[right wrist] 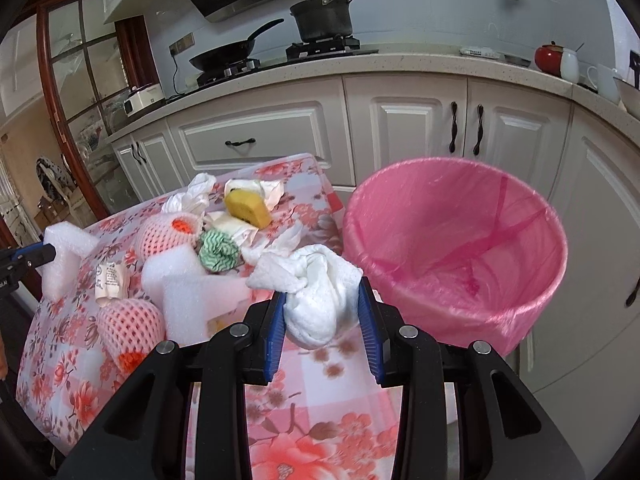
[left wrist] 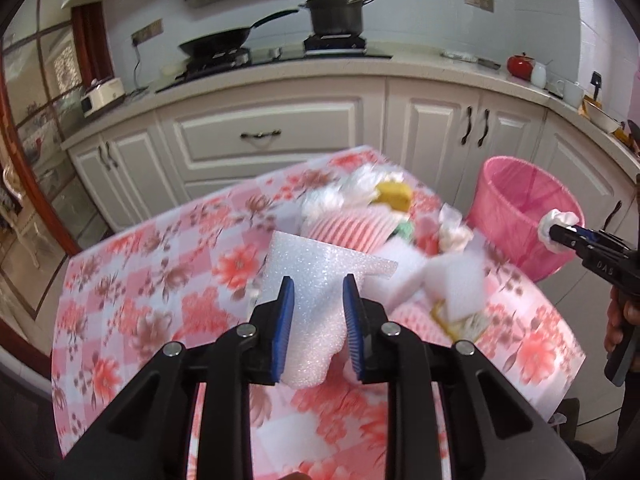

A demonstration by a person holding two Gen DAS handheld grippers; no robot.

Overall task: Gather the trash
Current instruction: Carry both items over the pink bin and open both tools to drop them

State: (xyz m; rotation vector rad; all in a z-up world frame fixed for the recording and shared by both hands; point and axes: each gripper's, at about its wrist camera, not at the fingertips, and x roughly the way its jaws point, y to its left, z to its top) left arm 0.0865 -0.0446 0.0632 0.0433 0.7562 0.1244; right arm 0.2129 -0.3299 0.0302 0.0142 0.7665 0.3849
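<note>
The right gripper (right wrist: 322,308) is squeezing a white tissue wad (right wrist: 316,292) beside the pink bin (right wrist: 456,256); letting go early could drop it. The left gripper (left wrist: 318,312) is pinching white foam (left wrist: 308,280), probably loosely.

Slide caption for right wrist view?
Right claw grips crumpled white tissue beside the pink-lined bin.

White kitchen cabinets (right wrist: 256,136) w/ dark handles, speckled counter (right wrist: 400,65), tiled wall (left wrist: 440,20), glass-paned wood door (right wrist: 76,92) at left.

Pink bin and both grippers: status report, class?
Left gripper shut on foam piece. Right gripper shut on white tissue wad. Pink bin open, unobstructed.
</note>
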